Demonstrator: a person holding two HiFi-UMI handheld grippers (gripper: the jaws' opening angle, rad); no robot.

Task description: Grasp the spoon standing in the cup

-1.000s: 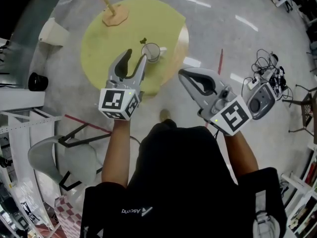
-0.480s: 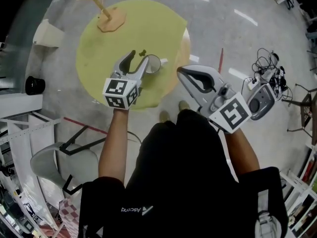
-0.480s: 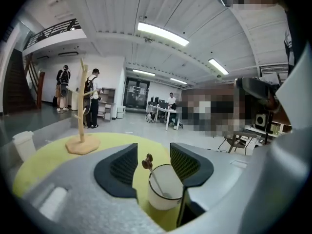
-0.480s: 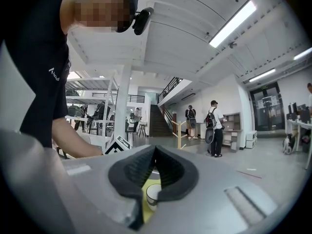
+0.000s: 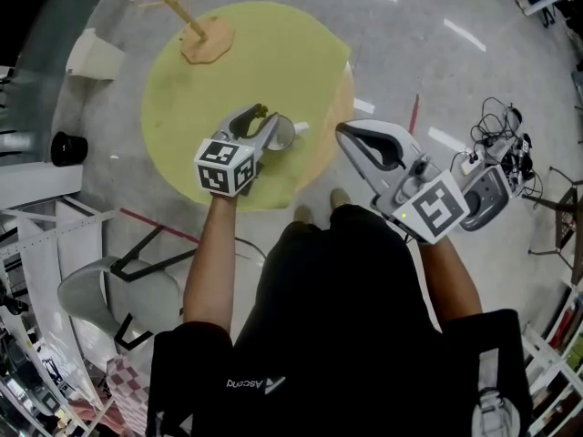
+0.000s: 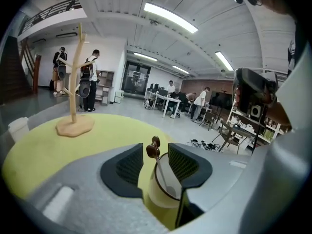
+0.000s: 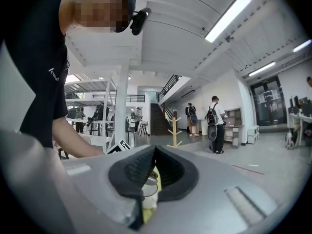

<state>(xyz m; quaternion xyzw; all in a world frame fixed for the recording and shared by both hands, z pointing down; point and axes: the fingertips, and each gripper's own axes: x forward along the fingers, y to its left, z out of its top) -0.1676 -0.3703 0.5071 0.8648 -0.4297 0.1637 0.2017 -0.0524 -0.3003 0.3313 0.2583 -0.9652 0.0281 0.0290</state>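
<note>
The left gripper (image 6: 156,160) straddles the spoon (image 6: 154,149) standing in the cup (image 6: 163,195) on the yellow tabletop (image 6: 53,152). Its wide jaws are closing, not yet pressing the handle. The right gripper (image 7: 154,153) is clenched empty, off to the side.

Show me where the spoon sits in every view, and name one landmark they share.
Head view: the spoon is at upper centre, sticking out of the cup.
Left gripper view: low centre, its brown top above the cup's rim.
Right gripper view: the spoon cannot be made out; only the cup shows, low centre.
Shared landmark: the wooden stand.
</note>
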